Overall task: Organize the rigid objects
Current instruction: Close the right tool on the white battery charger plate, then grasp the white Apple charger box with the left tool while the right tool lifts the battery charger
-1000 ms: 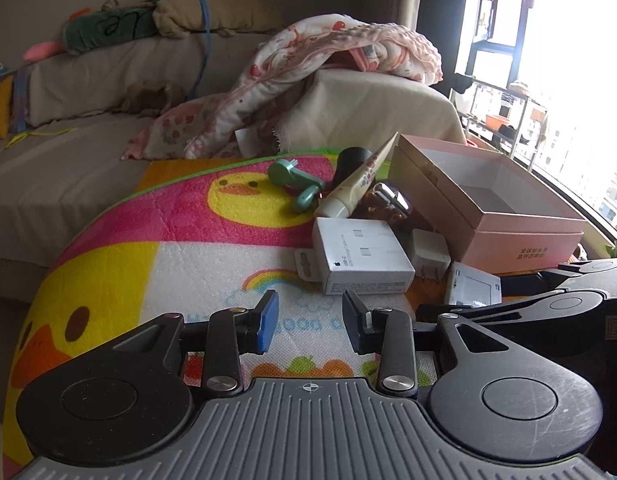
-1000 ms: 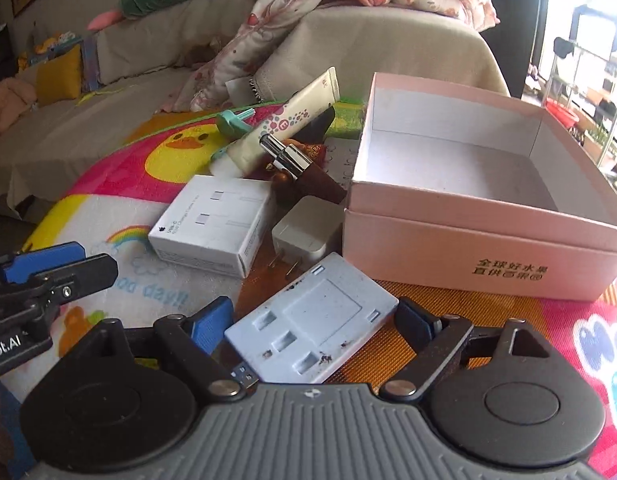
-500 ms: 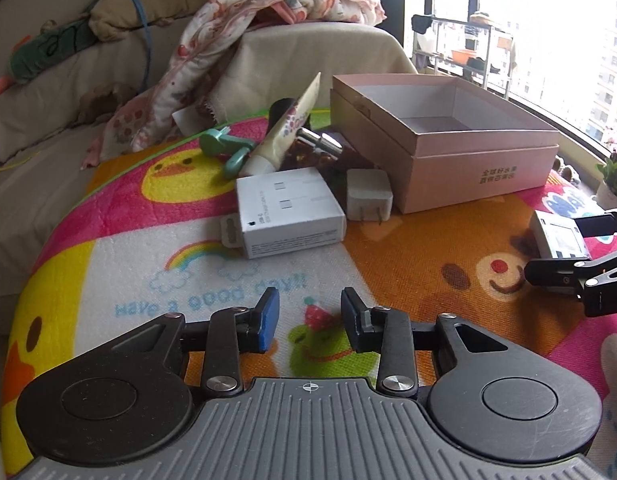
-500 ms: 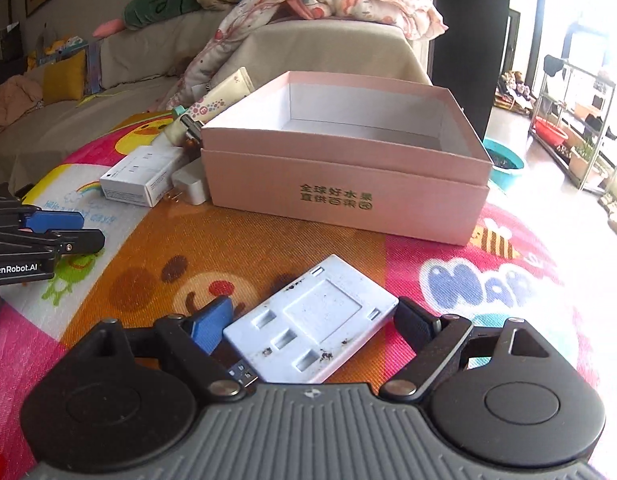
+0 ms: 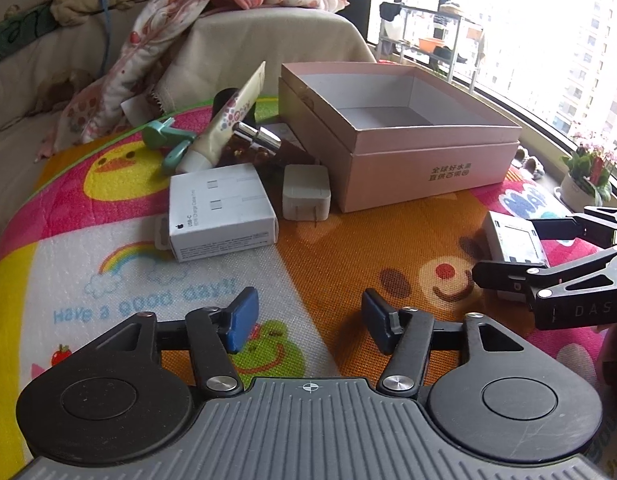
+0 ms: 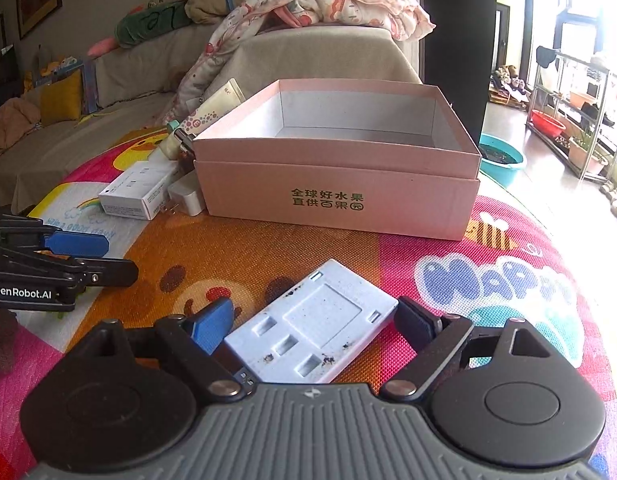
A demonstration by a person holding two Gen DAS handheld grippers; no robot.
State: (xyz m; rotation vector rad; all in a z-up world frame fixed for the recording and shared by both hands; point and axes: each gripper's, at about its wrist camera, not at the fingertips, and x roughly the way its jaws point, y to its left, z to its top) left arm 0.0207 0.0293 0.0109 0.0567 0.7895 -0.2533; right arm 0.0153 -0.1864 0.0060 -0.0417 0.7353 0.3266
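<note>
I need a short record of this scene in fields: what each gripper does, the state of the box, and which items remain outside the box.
left gripper: open, nothing between the fingers; jaws have just been opening
right gripper: shut on the white plate, held by its two sides
pink box: open on the mat, looks empty
outside the box: cable box, charger, tube, green clip
plate position: in front of the pink box, not yet in it

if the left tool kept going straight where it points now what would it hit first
Most likely the play mat: the open, empty left tool angles down at bare orange mat. Beyond lies the white charger plug, then the pink box; depth is uncertain.
</note>
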